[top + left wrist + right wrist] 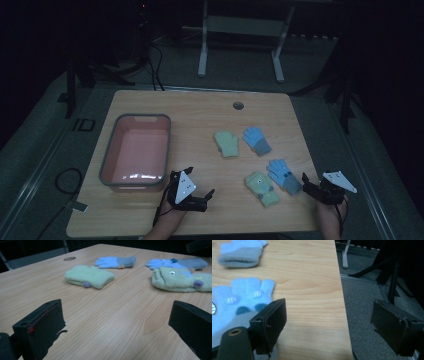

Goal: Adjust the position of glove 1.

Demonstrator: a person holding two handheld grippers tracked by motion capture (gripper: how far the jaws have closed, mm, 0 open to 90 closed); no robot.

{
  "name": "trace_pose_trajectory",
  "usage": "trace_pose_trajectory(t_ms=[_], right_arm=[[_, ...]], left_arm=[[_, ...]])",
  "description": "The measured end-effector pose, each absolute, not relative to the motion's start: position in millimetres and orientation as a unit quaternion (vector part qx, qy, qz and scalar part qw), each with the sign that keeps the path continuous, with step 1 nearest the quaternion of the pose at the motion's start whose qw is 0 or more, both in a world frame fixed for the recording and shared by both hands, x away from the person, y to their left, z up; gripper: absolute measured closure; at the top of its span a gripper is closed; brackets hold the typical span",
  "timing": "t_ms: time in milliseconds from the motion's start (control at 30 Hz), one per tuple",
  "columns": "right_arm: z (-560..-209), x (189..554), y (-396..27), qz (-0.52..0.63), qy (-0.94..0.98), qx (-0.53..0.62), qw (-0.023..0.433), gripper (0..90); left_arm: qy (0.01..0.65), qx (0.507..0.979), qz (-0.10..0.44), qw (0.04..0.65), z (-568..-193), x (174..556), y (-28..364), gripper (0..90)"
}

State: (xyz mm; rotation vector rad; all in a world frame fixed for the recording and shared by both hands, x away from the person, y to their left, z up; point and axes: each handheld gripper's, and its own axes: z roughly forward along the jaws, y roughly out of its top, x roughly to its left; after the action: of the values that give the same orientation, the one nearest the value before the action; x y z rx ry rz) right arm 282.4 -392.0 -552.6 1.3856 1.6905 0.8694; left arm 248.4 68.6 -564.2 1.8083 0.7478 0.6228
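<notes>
We hold the left hand-held gripper (pixel 201 192) low over the near edge of the light wooden tabletop (pixel 200 107), just in front of the grey-rimmed pink plastic tub (pixel 136 151). Our left hand (pixel 167 220) comes in from the bottom edge, and the gripper lies nearly level, pointing right towards the gloves. In the left gripper view its two black jaws stand wide apart with bare wood between them, so it is released and grasps nothing.

Our right hand (pixel 331 215) holds the right hand-held gripper (pixel 306 184) at the tabletop's near right corner, angled up and to the left. Its jaws are also spread wide and hold nothing; in the right gripper view one jaw sits over the cuff of the near blue knitted glove with dark spots (pixel 239 302), while the other hangs past the tabletop's edge above the grey carpet floor (pixel 367 297).

Four gloves lie flat on the tabletop right of the tub: a plain pale green mitten (pixel 227 144) and a blue glove with a grey cuff (pixel 256 140) farther back, and a pale green mitten with a face pattern (pixel 262 188) beside the near blue glove, closer to us.
</notes>
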Motion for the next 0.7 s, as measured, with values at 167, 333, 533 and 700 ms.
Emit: trace_pose_trajectory(t_ms=[167, 333, 533, 700], right_arm=[[-552, 282, -395, 0.346, 0.657, 0.552, 0.378, 13.5], [-552, 283, -397, 0.336, 0.657, 0.564, 0.371, 13.1], [-547, 285, -399, 0.331, 0.663, 0.574, 0.348, 12.7], [-533, 288, -395, 0.340, 0.669, 0.566, 0.340, 12.1]], left_arm=[[0.310, 0.753, 0.257, 0.520, -564, 248, 70, 0.3], [0.313, 0.752, 0.257, 0.519, -564, 248, 70, 0.3], [0.314, 0.750, 0.255, 0.523, -564, 248, 71, 0.3], [0.312, 0.751, 0.249, 0.526, -564, 249, 72, 0.3]])
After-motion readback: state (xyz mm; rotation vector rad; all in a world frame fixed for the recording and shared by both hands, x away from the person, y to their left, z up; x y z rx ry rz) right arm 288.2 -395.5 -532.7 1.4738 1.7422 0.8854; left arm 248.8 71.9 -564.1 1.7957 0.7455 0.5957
